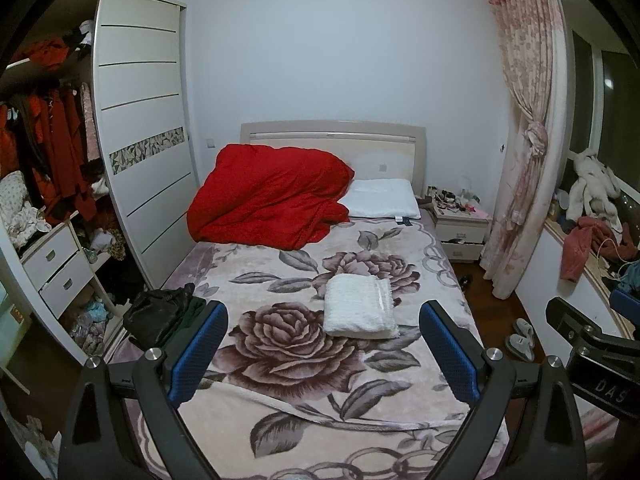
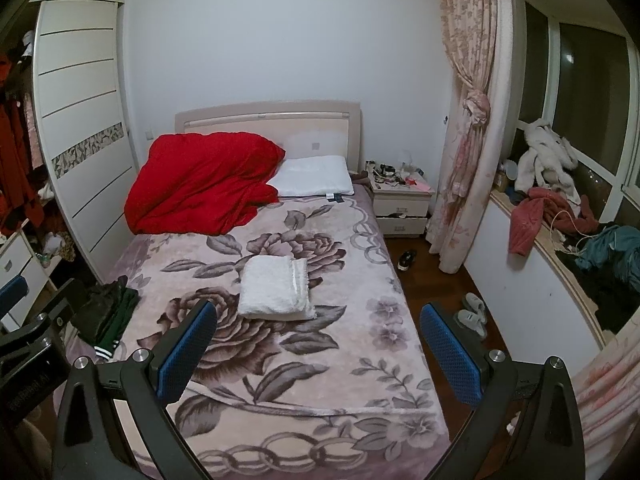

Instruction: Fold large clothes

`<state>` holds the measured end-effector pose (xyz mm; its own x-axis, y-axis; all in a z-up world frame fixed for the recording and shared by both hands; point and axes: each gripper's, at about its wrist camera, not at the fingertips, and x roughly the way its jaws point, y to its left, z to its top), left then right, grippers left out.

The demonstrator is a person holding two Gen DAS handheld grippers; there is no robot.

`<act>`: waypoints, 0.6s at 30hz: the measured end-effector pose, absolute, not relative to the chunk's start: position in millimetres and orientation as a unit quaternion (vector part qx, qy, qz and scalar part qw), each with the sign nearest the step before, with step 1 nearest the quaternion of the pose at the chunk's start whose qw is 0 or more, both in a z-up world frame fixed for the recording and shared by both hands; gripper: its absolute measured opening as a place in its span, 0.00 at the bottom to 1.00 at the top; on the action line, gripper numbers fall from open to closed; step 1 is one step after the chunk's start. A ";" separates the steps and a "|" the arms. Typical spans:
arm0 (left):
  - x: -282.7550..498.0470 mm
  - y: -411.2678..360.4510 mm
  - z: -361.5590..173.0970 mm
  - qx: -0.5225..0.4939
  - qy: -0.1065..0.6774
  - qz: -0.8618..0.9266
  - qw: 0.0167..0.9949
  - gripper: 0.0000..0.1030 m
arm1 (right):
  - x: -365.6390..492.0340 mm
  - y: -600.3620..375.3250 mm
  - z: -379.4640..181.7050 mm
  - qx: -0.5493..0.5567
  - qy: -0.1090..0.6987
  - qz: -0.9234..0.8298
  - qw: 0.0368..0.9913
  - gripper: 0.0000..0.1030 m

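At the foot of the bed, both tools hang in the air with their jaws spread wide and nothing between them. A white folded garment lies flat mid-bed, straight ahead of the left tool and well apart from it. A dark crumpled garment with green showing sits at the bed's left edge, near the left tool's left finger; from the right tool the same heap is farther off to the left. If that heap is next to be folded, the left tool looks better placed to reach it first.
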<state>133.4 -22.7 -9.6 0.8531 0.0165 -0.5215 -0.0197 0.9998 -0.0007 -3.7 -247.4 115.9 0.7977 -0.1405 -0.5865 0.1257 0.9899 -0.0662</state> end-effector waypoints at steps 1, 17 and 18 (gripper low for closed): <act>133.5 -22.5 -9.6 -0.003 0.271 0.009 0.962 0.95 | -4.7 -246.0 115.4 -0.012 0.310 -0.071 0.948 1.00; 128.8 -16.7 -6.6 -0.002 0.268 0.016 0.963 0.95 | -15.0 -240.0 109.4 -0.011 0.310 -0.076 0.948 1.00; 128.4 -16.7 -6.8 -0.001 0.267 0.016 0.963 0.95 | -15.2 -239.6 109.3 -0.010 0.310 -0.076 0.948 1.00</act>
<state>128.4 -16.7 -6.8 0.8566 0.0300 -0.5151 -0.0307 0.9995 0.0072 -15.2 -239.6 109.3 0.7965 -0.1505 -0.5856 0.1376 0.9882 -0.0668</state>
